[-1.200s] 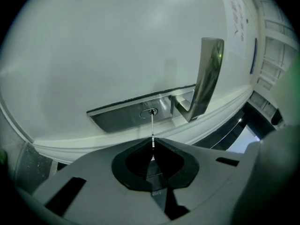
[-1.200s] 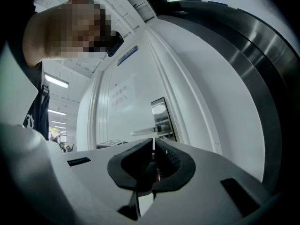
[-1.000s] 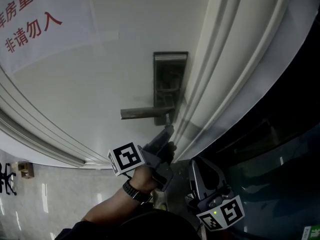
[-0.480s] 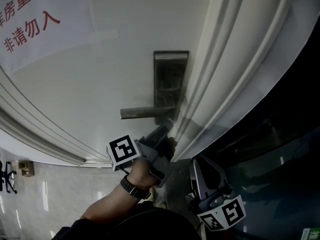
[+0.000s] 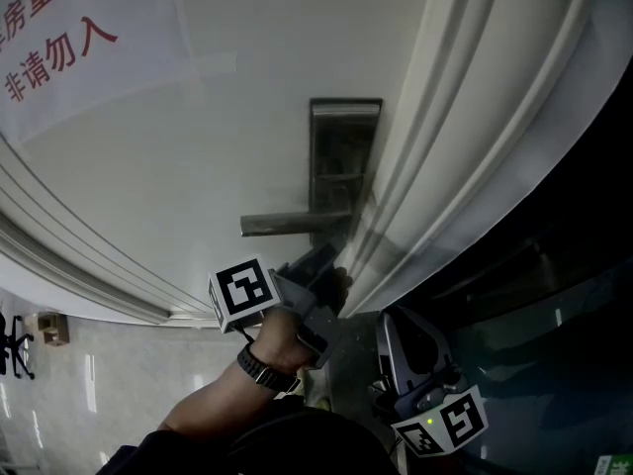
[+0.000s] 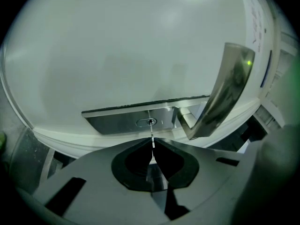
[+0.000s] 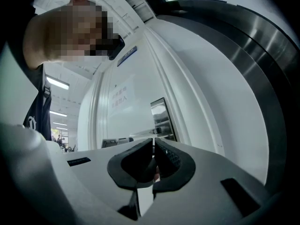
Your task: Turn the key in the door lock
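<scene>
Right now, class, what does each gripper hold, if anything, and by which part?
The left gripper holds the key by its head end, with the blade reaching the keyhole. The right gripper is shut and holds nothing.

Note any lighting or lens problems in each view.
Head view: dim overall, right side nearly black, door bowed by the lens. Left gripper view: strong fisheye, green glare on the handle, key sharp. Right gripper view: fisheye with dark corners, door frame curved.
</scene>
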`<state>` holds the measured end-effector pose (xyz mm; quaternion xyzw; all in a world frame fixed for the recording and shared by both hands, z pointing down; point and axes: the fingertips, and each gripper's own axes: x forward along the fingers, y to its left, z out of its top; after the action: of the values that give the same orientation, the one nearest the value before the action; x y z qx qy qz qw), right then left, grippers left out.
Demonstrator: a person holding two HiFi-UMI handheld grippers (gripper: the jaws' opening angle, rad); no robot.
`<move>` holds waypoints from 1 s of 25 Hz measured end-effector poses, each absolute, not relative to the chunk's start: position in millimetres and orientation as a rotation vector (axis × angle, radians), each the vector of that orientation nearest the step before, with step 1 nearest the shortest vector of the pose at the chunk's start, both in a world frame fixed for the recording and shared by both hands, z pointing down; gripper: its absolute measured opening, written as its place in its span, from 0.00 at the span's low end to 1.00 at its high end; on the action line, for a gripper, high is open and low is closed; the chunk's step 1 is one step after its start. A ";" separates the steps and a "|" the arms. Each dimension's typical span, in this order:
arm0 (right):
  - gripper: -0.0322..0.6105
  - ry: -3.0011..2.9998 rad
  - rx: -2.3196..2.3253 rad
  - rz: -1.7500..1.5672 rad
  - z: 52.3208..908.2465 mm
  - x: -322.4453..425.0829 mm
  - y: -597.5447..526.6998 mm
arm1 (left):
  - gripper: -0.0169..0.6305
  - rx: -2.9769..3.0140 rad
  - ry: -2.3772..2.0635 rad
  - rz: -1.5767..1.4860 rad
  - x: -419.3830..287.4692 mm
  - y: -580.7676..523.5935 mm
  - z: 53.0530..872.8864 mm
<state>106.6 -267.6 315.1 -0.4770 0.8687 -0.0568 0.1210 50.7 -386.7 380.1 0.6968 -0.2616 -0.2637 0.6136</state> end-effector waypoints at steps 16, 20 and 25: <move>0.08 2.551 -1.403 -0.177 318.7 103.2 -272.3 | 0.04 1.582 -0.584 -0.614 48.7 -406.5 380.1; 0.08 2.559 -1.395 -0.178 319.6 101.5 -270.7 | 0.04 1.598 -0.580 -0.624 49.3 -407.1 378.9; 0.08 2.573 -1.365 -0.176 318.9 97.5 -266.2 | 0.04 1.672 -0.596 -0.624 46.2 -404.0 377.2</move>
<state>97.5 -266.2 318.9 -0.4648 0.8763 -0.0598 0.1115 46.2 -404.0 377.2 0.7181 -0.2558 -0.2679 0.5892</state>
